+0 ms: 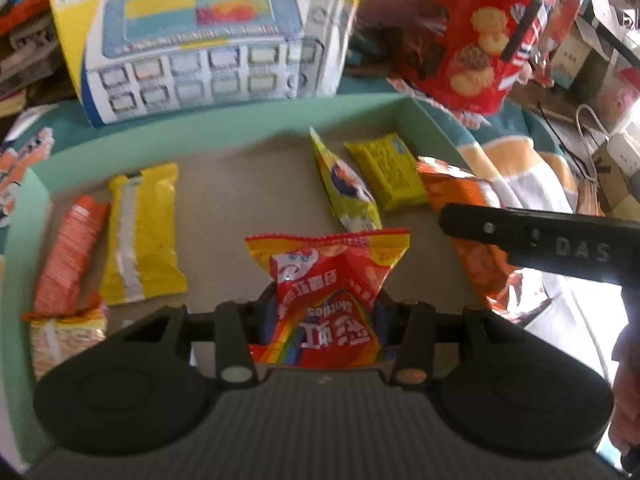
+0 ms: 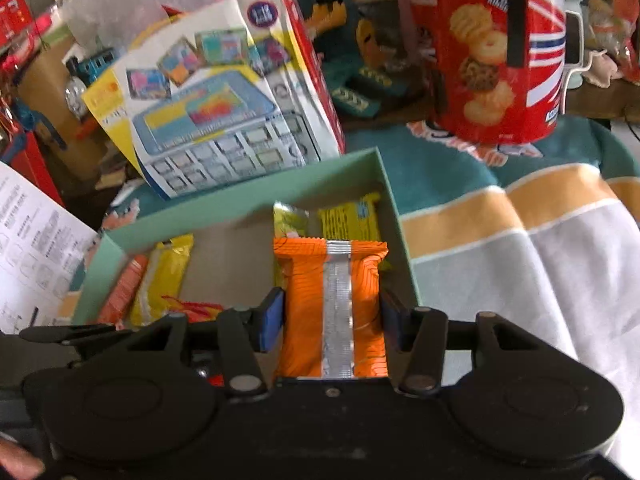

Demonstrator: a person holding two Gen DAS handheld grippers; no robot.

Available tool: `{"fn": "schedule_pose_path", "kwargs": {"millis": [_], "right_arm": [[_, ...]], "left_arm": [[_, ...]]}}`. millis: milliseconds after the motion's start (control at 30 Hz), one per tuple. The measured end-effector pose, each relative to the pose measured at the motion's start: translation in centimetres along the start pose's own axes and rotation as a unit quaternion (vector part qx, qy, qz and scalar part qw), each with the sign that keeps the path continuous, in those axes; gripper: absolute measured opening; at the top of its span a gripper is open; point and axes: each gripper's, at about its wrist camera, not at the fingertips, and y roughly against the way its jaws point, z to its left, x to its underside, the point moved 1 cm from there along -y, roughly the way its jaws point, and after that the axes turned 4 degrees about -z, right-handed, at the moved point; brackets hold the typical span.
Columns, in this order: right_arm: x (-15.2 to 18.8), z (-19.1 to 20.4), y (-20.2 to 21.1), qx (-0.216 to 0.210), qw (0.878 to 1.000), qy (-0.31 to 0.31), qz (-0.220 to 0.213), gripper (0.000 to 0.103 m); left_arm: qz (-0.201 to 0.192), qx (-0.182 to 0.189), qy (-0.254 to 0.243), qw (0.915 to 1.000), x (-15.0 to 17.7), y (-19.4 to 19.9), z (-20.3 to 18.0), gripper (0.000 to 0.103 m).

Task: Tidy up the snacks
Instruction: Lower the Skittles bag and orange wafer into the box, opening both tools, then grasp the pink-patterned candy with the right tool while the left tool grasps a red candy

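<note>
My left gripper [image 1: 326, 314] is shut on a red Skittles packet [image 1: 328, 296] and holds it over the green tray [image 1: 224, 136]. My right gripper [image 2: 331, 322] is shut on an orange snack pack [image 2: 332, 300] with a silver seam, over the tray's [image 2: 240, 204] right side; it shows in the left wrist view [image 1: 460, 196] too. In the tray lie a yellow pack [image 1: 140, 236], an orange pack [image 1: 68, 252], a pale noodle pack [image 1: 64, 336], a yellow-green pouch [image 1: 348, 188] and a yellow bar [image 1: 384, 172].
A blue-and-yellow toy box [image 1: 200, 40] leans behind the tray. A red cookie tin [image 2: 496, 52] stands at the back right on a teal, orange and white cloth [image 2: 520, 240]. A printed leaflet [image 2: 36, 240] lies at the left. Clutter fills the background.
</note>
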Motion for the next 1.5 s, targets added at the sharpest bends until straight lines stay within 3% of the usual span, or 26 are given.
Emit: {"fn": "schedule_pose_path", "kwargs": {"millis": [200,267,300,333,400,600,900,1233,1500], "right_arm": [[0.2,0.7,-1.1,0.012,0.999,0.034,0.006,0.054],[0.5,0.7,-1.1,0.013,0.999,0.039,0.011,0.061],[0.5,0.6,-0.9,0.009,0.999,0.038,0.013,0.078],[0.5,0.6,-0.6,0.005,0.999,0.032,0.012,0.087],[0.4,0.6,0.2,-0.008,1.000,0.020,0.002,0.100],[0.5,0.3,2.4,-0.003,1.000,0.011,-0.014,0.103],[2.1,-1.5,6.8,0.008,0.999,-0.041,-0.022,0.103],[7.2,-0.8,11.3,0.004,0.999,-0.053,-0.003,0.103],[10.8,0.6,12.4,-0.020,0.998,-0.060,0.027,0.103]], "left_arm": [[0.020,0.007,0.003,0.9998,0.5,-1.6,-0.5,0.047],[0.031,0.010,0.002,0.9995,0.5,-2.1,-1.0,0.054],[0.035,0.011,-0.001,0.9993,0.6,-2.3,-1.2,0.071],[0.035,0.011,-0.004,0.9993,0.6,-2.3,-1.4,0.089],[0.020,-0.001,-0.013,0.9997,0.8,-1.9,-1.8,0.103],[0.016,-0.010,-0.010,0.9998,0.9,-0.8,-1.5,0.103],[-0.014,-0.024,0.000,0.9996,1.7,4.3,-0.1,0.103],[-0.022,-0.031,-0.002,0.9993,7.3,10.0,1.7,0.103],[0.005,-0.054,0.005,0.9985,12.3,11.6,3.3,0.103]]}}
